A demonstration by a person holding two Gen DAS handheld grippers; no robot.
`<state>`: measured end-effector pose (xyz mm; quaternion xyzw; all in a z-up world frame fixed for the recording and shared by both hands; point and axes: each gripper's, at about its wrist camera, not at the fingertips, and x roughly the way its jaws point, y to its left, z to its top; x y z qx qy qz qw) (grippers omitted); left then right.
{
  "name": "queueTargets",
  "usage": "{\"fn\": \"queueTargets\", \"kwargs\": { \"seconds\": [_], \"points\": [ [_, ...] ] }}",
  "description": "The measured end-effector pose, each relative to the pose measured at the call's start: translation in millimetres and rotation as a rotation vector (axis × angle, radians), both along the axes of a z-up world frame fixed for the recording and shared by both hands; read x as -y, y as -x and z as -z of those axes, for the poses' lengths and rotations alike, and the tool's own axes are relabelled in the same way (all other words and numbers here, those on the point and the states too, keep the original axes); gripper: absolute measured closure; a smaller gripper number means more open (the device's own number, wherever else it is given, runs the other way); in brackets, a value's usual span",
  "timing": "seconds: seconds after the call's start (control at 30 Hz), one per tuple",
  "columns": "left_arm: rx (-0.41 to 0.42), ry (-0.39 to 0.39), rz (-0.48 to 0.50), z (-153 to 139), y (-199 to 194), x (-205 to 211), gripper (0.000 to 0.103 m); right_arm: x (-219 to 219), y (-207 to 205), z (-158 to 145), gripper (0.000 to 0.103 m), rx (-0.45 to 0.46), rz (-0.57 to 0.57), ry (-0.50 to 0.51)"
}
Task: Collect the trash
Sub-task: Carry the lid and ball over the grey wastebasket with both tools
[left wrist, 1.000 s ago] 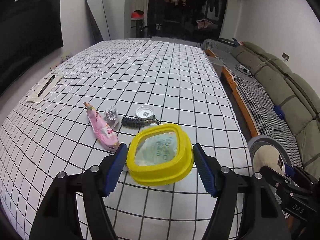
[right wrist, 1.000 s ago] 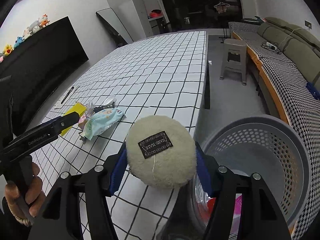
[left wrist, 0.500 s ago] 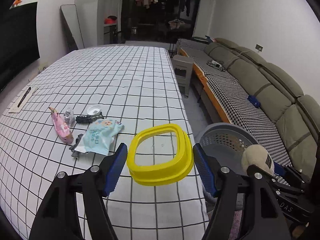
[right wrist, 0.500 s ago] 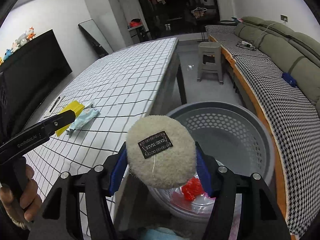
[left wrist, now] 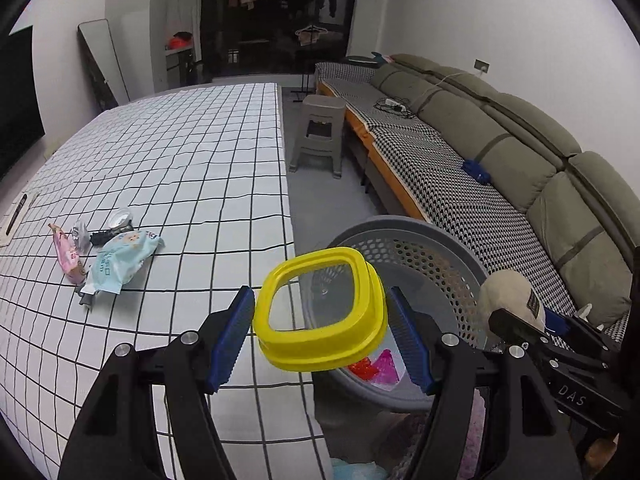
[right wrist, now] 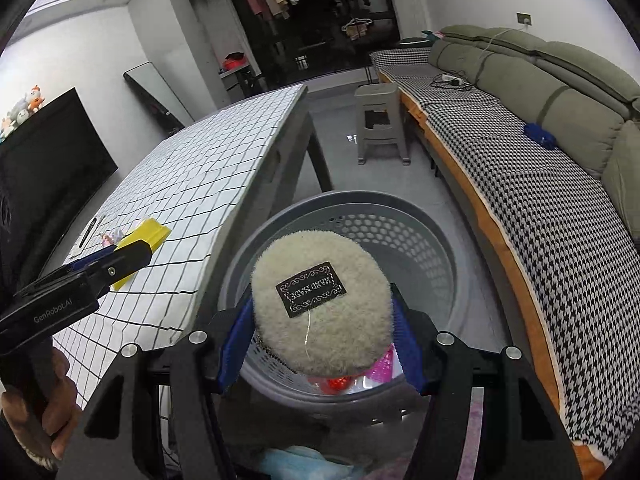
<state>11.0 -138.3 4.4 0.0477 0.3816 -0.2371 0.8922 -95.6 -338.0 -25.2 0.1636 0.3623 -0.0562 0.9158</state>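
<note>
My left gripper (left wrist: 322, 330) is shut on a yellow plastic lid (left wrist: 320, 314) and holds it over the table's right edge, beside the grey perforated basket (left wrist: 432, 248). My right gripper (right wrist: 320, 334) is shut on a round beige fluffy pad (right wrist: 320, 304) with a black label, held above the basket (right wrist: 420, 216). Red and pink trash (right wrist: 360, 372) lies in the basket's bottom. The right gripper with the pad (left wrist: 508, 296) shows at the right of the left wrist view. The left gripper with the lid (right wrist: 140, 244) shows at the left of the right wrist view.
A checkered table (left wrist: 180, 160) holds a light blue wipes pack (left wrist: 120, 260), a pink wrapper (left wrist: 70, 256), a small white cap (left wrist: 120, 216) and a black clip. A grey stool (left wrist: 320, 136) stands on the floor. A sofa (left wrist: 500, 140) runs along the right.
Both grippers have moved right, off the table toward the basket. The yellow lid now hangs at the basket's rim and the fluffy pad is over the basket's opening.
</note>
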Motion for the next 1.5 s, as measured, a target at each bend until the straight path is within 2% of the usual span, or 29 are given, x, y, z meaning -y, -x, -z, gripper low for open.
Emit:
{"fn": "queueTargets", "kwargs": {
  "seconds": [0.33,0.63,1.5],
  "points": [
    [-0.006,-0.028,0.046,6.0,8.4,30.6,0.037,19.1,7.3,7.8,0.042,-0.016,0.036,-0.013],
    [-0.021,-0.051,0.056,12.2,4.5,46.7,0.037,33.5,-1.9,16.8,0.042,-0.037,0.049,-0.030],
    [-0.058,-0.079,0.085,24.0,-6.6,66.2,0.037,50.2,-15.8,30.0,0.042,-0.081,0.072,-0.035]
  ]
}}
